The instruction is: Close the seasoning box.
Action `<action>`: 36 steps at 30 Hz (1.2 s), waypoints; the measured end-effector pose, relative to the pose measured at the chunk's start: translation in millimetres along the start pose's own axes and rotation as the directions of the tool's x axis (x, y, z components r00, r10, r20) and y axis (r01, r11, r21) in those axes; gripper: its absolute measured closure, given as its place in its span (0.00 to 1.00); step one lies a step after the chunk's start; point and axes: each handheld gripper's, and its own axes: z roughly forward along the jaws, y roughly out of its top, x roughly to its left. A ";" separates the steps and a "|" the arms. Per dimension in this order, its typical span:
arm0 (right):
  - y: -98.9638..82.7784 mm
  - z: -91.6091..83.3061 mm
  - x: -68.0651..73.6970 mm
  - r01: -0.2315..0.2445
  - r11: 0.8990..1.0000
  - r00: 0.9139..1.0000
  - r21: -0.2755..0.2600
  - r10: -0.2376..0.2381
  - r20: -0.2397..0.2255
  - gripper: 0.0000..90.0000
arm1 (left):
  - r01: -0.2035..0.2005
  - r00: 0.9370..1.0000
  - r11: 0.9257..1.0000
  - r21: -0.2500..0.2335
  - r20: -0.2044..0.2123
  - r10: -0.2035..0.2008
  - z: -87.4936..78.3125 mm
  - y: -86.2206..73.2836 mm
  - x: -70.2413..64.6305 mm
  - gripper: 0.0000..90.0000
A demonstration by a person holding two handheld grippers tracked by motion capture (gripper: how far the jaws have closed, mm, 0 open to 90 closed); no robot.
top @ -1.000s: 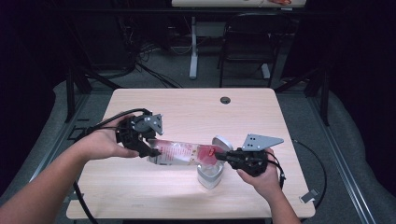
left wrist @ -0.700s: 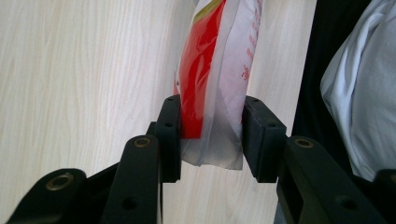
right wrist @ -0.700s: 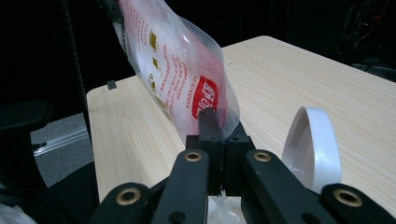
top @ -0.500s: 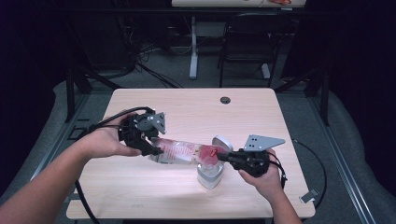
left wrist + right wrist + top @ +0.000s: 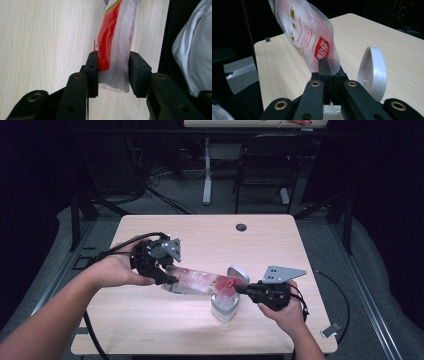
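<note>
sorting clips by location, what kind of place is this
Probably a lab or office workroom set up for recording: a plain wooden table with a cable port, loose cables on grey carpet, and a black chair by another desk behind.

clear plastic bags with red print [image 5: 196,281]: 1
white lidded containers [image 5: 224,306]: 1
black two-jaw grippers: 2 (left [image 5: 169,279], right [image 5: 241,290])
light wooden tables [image 5: 270,238]: 1

Looks like a lab or office workroom. Light wooden desk [image 5: 150,330] on grey carpet [image 5: 65,270], dark surroundings. Behind: tangled cables [image 5: 150,175], desk leg [image 5: 206,170], black chair [image 5: 265,165].
</note>
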 end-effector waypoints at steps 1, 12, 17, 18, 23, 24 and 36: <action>-0.6 -0.7 -0.1 -0.001 1.000 1.000 0.003 0.001 0.003 1.00 | 0.000 1.000 1.000 0.001 0.001 0.000 0.1 1.1 0.0 0.73; -5.1 -2.5 0.0 -0.017 1.000 1.000 0.000 0.017 0.001 1.00 | -0.011 1.000 1.000 0.002 0.002 0.011 -1.7 6.1 0.6 0.74; -6.6 -3.0 0.1 -0.021 1.000 1.000 0.002 0.021 0.003 1.00 | -0.016 1.000 1.000 -0.004 0.000 0.016 -2.9 7.4 0.0 0.74; -7.0 -3.1 0.1 -0.022 1.000 1.000 0.002 0.022 0.002 1.00 | -0.017 1.000 1.000 -0.005 -0.002 0.017 -3.1 7.6 0.0 0.74; -8.5 -3.3 0.4 -0.026 1.000 1.000 -0.001 0.026 0.005 1.00 | -0.013 1.000 1.000 -0.013 -0.003 0.013 -3.4 9.3 -0.1 0.75; -8.9 -3.5 0.3 -0.025 1.000 1.000 0.001 0.025 0.004 1.00 | -0.012 1.000 1.000 -0.016 -0.002 0.012 -3.8 9.7 0.0 0.75; -12.9 -5.6 0.5 -0.029 1.000 1.000 0.008 0.029 0.008 1.00 | -0.020 1.000 1.000 -0.023 0.003 0.020 -3.2 13.6 0.3 0.76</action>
